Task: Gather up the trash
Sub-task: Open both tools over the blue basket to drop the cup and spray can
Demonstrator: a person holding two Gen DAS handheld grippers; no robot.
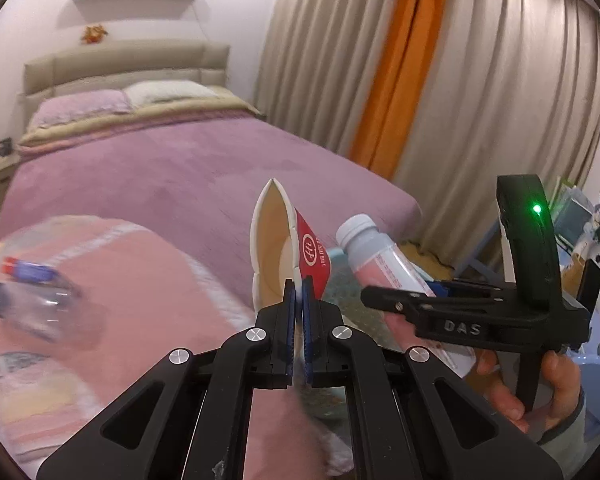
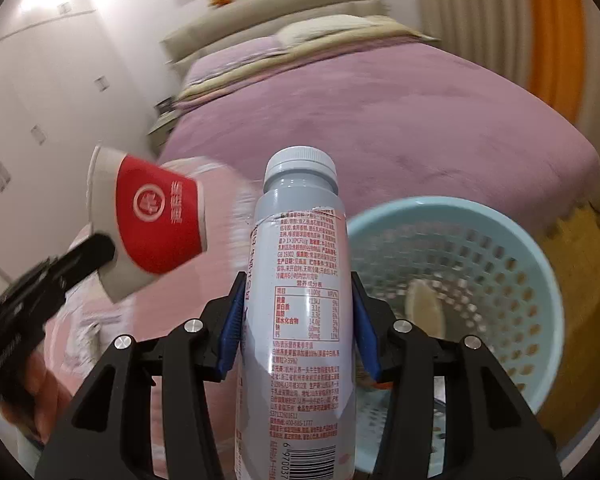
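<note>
— What was the biggest thing in front of you?

— The bed, covered in purple, with a pink folded blanket at its foot edge. A clear plastic bottle lay on that blanket near the bed's left edge, untouched.

— And the bin?

— A pale blue perforated basket stood on the floor just off the bed's foot corner. Something pale already lay at its bottom; I couldn't tell what.

— What were the grippers doing?

— The right gripper was clamped on a white drink bottle, capped, with red print on its label, held beside the basket's rim. I'd judge it was held there for dropping in.

— And the other?

— The left gripper had its fingers pressed together on the wall of a paper cup, red-banded with a white logo. The cup looked squashed flat at the pinch, held in the air over the bed's foot edge, left of the bottle.
</note>
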